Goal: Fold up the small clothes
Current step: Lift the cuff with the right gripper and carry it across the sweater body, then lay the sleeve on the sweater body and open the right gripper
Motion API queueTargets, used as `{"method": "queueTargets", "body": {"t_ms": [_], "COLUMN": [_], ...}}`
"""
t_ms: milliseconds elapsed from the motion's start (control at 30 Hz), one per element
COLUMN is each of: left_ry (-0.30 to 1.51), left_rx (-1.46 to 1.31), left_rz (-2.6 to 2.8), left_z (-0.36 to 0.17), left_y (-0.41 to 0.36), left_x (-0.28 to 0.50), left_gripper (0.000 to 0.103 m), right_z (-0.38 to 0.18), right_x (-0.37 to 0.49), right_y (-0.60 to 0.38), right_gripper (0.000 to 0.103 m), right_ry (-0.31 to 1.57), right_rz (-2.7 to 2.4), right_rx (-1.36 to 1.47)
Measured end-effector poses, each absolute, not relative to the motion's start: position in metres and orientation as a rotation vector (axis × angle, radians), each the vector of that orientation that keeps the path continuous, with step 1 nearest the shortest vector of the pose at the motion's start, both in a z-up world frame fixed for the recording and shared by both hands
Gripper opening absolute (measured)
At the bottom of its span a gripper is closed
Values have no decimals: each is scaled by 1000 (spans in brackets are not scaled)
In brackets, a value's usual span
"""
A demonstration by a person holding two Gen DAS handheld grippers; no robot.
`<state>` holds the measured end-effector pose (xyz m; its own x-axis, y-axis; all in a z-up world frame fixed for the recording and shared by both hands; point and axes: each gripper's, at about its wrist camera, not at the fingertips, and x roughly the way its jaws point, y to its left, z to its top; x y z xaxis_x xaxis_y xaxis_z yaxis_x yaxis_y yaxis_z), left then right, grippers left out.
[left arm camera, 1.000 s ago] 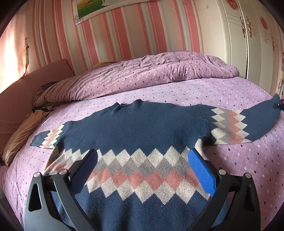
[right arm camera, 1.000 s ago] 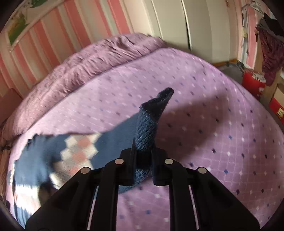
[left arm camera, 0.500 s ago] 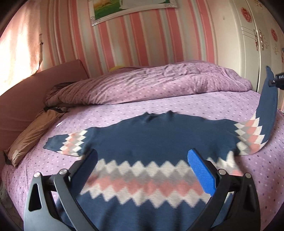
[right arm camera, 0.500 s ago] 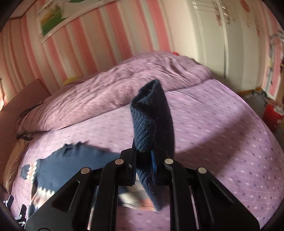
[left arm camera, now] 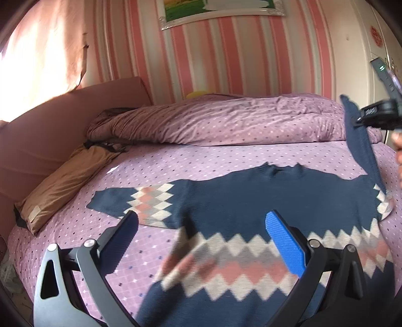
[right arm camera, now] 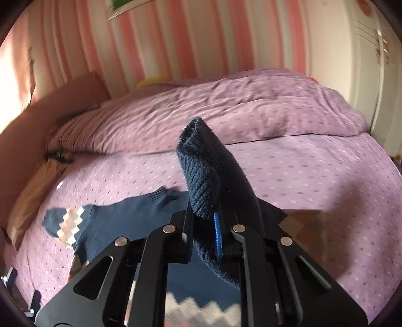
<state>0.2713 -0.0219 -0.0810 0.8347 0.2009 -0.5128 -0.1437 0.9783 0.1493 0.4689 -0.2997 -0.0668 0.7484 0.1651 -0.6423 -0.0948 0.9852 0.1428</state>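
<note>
The navy sweater (left arm camera: 251, 201) lay spread front-up on the bed (left arm camera: 226, 156), its neck pointing toward the headboard (left arm camera: 62, 130) and its band of cream, grey and pink diamonds running across the chest. One sleeve (left arm camera: 130, 203), with its own patch of diamonds, lay flat on the sheet on the side of the sweater nearer the tan pillow (left arm camera: 60, 186). The other sleeve (left arm camera: 361, 148) rose steeply off the bed from the opposite shoulder, its ribbed cuff (right arm camera: 201, 171) standing up out of the right gripper (right arm camera: 213, 234), whose jaws were closed tight on the knit with only a sliver of blue pad visible between them. The left gripper (left arm camera: 201, 229) hovered above the sweater's lower half, its two fingers spread wide with the blue pad (left arm camera: 284, 241) facing inward and nothing between them. Beyond the sweater's neck, a rumpled purple duvet (left arm camera: 226, 120) was heaped against the headboard end of the bed. Behind that rose a wall of pink and white stripes (left arm camera: 226, 63) with a framed picture (left arm camera: 221, 7) hanging on it, and a white wardrobe (right arm camera: 371, 63) stood to the side away from the pillow.
</note>
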Motion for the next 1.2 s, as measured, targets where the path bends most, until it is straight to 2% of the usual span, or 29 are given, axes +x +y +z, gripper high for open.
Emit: {"method": "queueTargets", "body": {"t_ms": [533, 1033, 1067, 1133, 1167, 1200], "left_ry": [559, 557, 556, 562, 565, 567], "left_rx": [72, 78, 78, 74, 74, 76], "left_rz": [194, 149, 150, 150, 152, 152], "left_z": [-110, -136, -137, -139, -141, -142], "left_y": [77, 88, 89, 93, 94, 94], "left_x": [291, 298, 298, 298, 298, 298], "left_gripper": [102, 102, 102, 102, 102, 102], "right_z": [-199, -242, -246, -253, -254, -251], "right_x": [524, 531, 531, 528, 527, 521], "right_y": [-102, -31, -28, -23, -22, -22], "right_gripper": [13, 16, 22, 46, 73, 85], "right_ry": [840, 867, 878, 908, 908, 888], "right_rz": [189, 192, 194, 236, 244, 261], "right_rx": [-97, -274, -289, -296, -300, -295]}}
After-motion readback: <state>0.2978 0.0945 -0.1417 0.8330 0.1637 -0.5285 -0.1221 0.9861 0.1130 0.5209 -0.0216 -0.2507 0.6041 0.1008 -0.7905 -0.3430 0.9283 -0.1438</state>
